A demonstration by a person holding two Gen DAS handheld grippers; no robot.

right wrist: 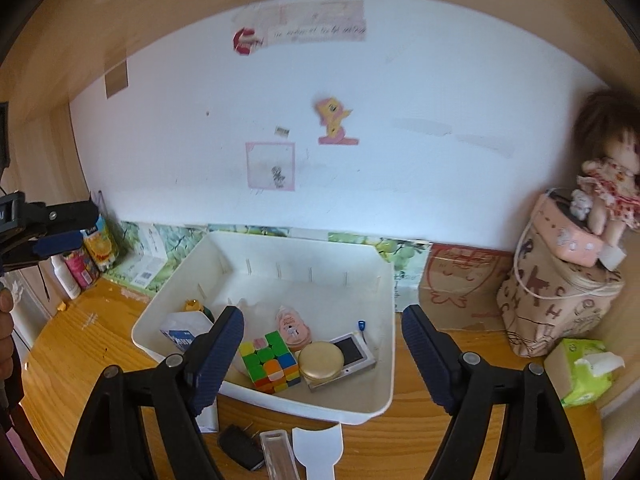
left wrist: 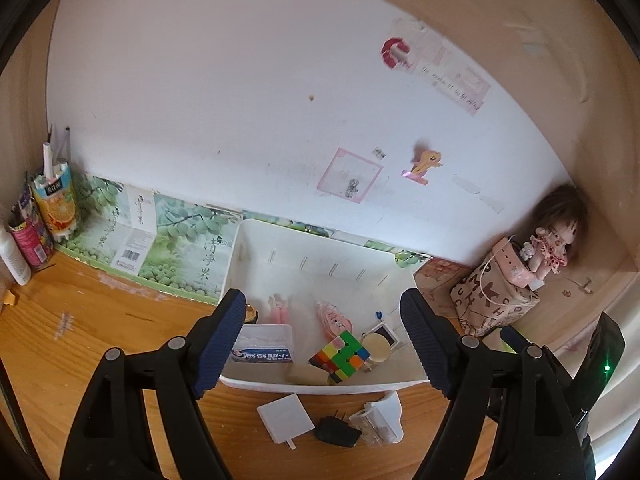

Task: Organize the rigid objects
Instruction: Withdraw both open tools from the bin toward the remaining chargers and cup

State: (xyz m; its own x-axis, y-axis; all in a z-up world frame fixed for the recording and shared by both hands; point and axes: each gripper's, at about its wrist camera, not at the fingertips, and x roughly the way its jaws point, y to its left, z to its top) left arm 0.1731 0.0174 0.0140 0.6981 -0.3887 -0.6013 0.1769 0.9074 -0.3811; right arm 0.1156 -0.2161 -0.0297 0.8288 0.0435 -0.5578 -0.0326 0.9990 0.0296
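A white plastic bin (left wrist: 320, 248) stands on the wooden desk against the wall. In it lie a colour cube (left wrist: 340, 354), a jar with a round gold lid (left wrist: 378, 346), a small white device (left wrist: 386, 332), a pink item (left wrist: 334, 320) and a blue-labelled box (left wrist: 266, 344). On the desk in front of the bin are a white square charger (left wrist: 285, 416), a black plug (left wrist: 336, 432) and a clear case (left wrist: 372, 426). My left gripper (left wrist: 323, 300) hangs open above the bin's near side, holding nothing. My right gripper (right wrist: 322, 314) is likewise open and empty over the bin (right wrist: 384, 320), with the cube (right wrist: 270, 362) and the jar (right wrist: 322, 360) below it.
A doll (right wrist: 608, 184) sits on a pink box atop a patterned bag (right wrist: 556, 304) at the right, with a green tissue pack (right wrist: 584, 372) in front. A juice carton (left wrist: 54, 200) and bottles stand at the left corner. A green printed board (left wrist: 172, 248) leans against the wall.
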